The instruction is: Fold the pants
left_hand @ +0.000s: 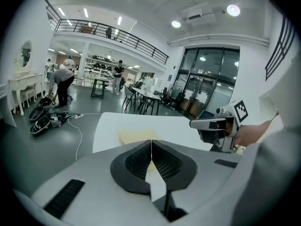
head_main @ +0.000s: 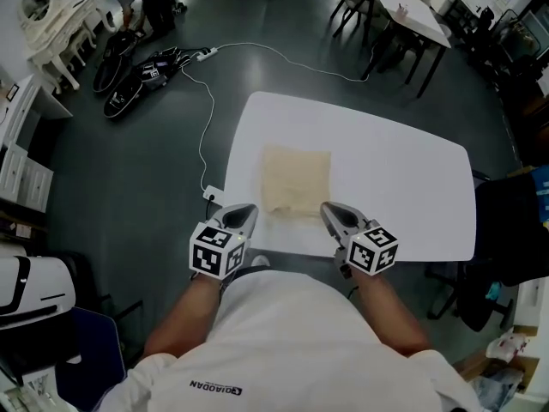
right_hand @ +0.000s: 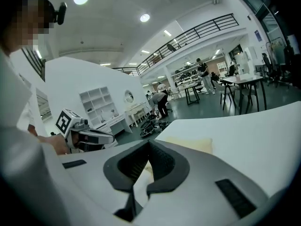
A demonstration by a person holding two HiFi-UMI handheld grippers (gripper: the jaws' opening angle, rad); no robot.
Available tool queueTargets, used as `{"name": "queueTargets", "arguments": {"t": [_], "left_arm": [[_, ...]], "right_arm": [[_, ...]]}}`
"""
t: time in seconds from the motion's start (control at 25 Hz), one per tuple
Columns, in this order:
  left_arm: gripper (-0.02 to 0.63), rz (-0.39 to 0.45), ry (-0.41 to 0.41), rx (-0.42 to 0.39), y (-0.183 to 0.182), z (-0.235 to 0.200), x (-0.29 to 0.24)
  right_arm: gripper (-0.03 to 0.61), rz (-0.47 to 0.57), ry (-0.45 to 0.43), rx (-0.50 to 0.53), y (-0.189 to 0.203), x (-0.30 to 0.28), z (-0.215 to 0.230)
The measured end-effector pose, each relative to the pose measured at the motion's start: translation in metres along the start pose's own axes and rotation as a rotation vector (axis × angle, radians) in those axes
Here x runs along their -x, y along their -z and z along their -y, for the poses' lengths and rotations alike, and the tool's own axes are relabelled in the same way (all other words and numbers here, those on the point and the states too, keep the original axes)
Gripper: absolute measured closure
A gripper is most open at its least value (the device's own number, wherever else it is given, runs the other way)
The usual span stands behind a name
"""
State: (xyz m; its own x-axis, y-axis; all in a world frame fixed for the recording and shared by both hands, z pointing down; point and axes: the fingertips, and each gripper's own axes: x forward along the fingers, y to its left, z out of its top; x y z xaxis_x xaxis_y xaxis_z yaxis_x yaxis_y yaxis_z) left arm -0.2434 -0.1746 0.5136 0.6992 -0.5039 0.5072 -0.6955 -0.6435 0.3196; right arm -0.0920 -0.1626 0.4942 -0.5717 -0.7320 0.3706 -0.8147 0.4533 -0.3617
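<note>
The cream pants [head_main: 296, 181] lie folded into a neat rectangle on the white table [head_main: 403, 178], near its front edge. My left gripper [head_main: 243, 214] hovers just off the fold's near left corner and my right gripper [head_main: 330, 214] off its near right corner, both held close to my body above the table's edge. Both are shut with nothing between the jaws. In the left gripper view the pants [left_hand: 136, 136] lie beyond the shut left gripper [left_hand: 151, 144] and the right gripper [left_hand: 194, 124] shows at the right. In the right gripper view the pants [right_hand: 188, 142] lie past the shut right gripper [right_hand: 148, 145].
A white cable [head_main: 206, 101] with a power strip runs over the dark floor left of the table. Bags [head_main: 129, 75] lie on the floor at the far left by white furniture [head_main: 51, 33]. A dark chair [head_main: 506, 230] stands at the table's right. Another table with chairs [head_main: 403, 11] stands behind.
</note>
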Motion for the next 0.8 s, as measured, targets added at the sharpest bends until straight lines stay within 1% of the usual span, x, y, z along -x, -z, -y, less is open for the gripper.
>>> {"name": "queueTargets", "arguments": {"t": [0.16,0.24,0.36,0.44,0.64,0.8], "left_arm": [[0.586,-0.013,0.038,-0.009,0.007,0.046,-0.003],[0.586,-0.003,0.052,0.006,0.007,0.069,-0.006],[0.586,0.015,0.068,0.042,0.007,0.101,-0.008],[0.586,0.021,0.071,0.046,0.011,0.122,-0.003],[0.586,0.007,0.027,-0.04,0.029,0.161,0.012],[0.586,-0.016,0.011,-0.052,0.048,0.18,0.022]], "right_arm": [[0.56,0.026,0.011,-0.034,0.011,0.045,-0.003],[0.56,0.035,0.004,-0.045,0.017,0.071,-0.005],[0.56,0.036,-0.004,-0.035,0.025,0.105,-0.005],[0.56,0.035,-0.007,-0.025,0.032,0.125,-0.007],[0.56,0.047,-0.018,0.027,0.042,0.161,-0.015],[0.56,0.043,-0.02,0.054,0.057,0.177,-0.026]]}}
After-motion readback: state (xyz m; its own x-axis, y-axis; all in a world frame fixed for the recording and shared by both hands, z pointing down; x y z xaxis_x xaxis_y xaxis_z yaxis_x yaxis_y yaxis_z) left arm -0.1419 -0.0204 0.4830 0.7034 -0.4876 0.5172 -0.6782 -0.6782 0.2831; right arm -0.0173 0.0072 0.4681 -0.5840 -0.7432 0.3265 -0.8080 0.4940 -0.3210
